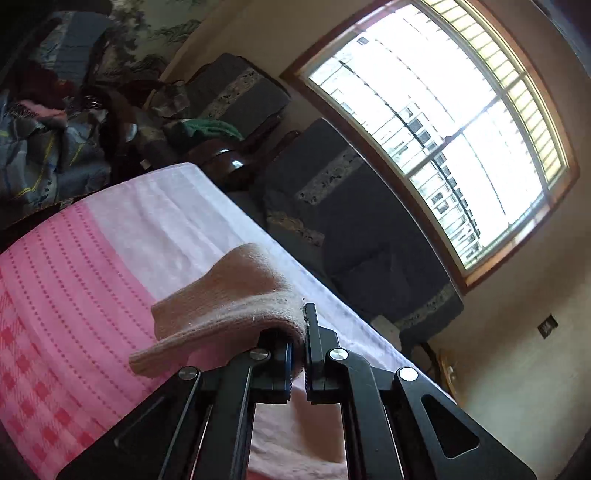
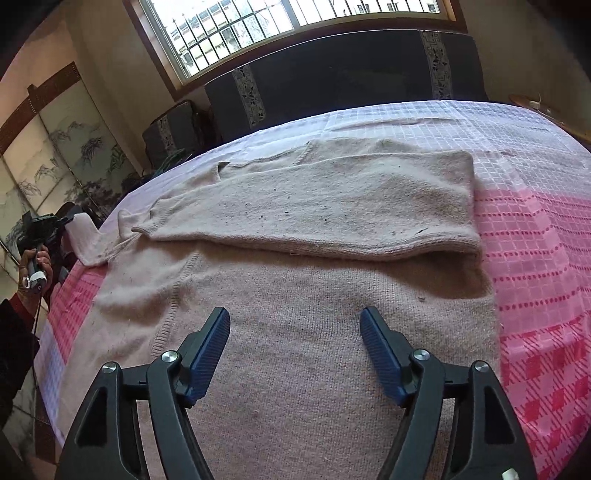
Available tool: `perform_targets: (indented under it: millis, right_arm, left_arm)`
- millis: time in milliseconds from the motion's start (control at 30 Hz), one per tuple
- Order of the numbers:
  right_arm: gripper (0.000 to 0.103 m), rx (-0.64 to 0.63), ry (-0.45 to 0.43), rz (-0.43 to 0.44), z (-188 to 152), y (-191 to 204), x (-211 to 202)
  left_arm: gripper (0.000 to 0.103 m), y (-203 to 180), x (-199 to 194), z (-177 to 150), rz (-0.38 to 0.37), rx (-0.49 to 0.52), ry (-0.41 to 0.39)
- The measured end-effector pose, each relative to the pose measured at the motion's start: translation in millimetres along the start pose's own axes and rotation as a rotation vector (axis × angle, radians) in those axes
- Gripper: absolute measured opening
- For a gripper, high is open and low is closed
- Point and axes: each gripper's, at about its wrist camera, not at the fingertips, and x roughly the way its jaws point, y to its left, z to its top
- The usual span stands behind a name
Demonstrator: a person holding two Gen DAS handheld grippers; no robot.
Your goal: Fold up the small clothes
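Observation:
A pale pink knit sweater (image 2: 295,295) lies flat on the bed. One sleeve (image 2: 332,206) is folded across its chest. My right gripper (image 2: 295,314) hangs open just above the sweater's body, with nothing between its blue pads (image 2: 210,350). The other sleeve's cuff (image 1: 229,295) is lifted off the bed, and my left gripper (image 1: 301,332) is shut on it. In the right wrist view the left gripper (image 2: 48,229) shows at the bed's left edge, holding that raised cuff (image 2: 83,236).
A pink and white checked blanket (image 2: 535,258) covers the bed. Dark cushions (image 2: 332,81) line the wall under the window (image 2: 258,22). A painted folding screen (image 2: 55,155) stands at the left. A pile of clothes (image 1: 44,140) lies beyond the bed. A person's hand (image 2: 35,258) grips the left handle.

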Motion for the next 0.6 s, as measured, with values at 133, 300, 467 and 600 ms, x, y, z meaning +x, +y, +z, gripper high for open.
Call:
perform_targets:
  millis: [133,300,467,600]
  right_arm:
    - [0.071,0.048,-0.027,0.024,0.4,-8.2,-4.2]
    - [0.071,0.12,-0.075,0.073,0.0,-21.3,-12.9]
    - [0.071,0.163,-0.102,0.116,-0.4,-30.8,-18.3]
    - [0.073,0.177,-0.112,0.146,-1.4,-34.8,-21.4]
  left_arm:
    - [0.004,-163.1,24.3,-54.6,-0.204,0.241,0.09]
    - [0.004,-297.6,86.3,-171.5,-0.383,0.362,0.27]
    - [0.005,-344.8,158.9,-295.3,-0.449,0.467,0.492]
    - [0.008,-346.8,162.4,-343.9,-0.414,0.5,0.646]
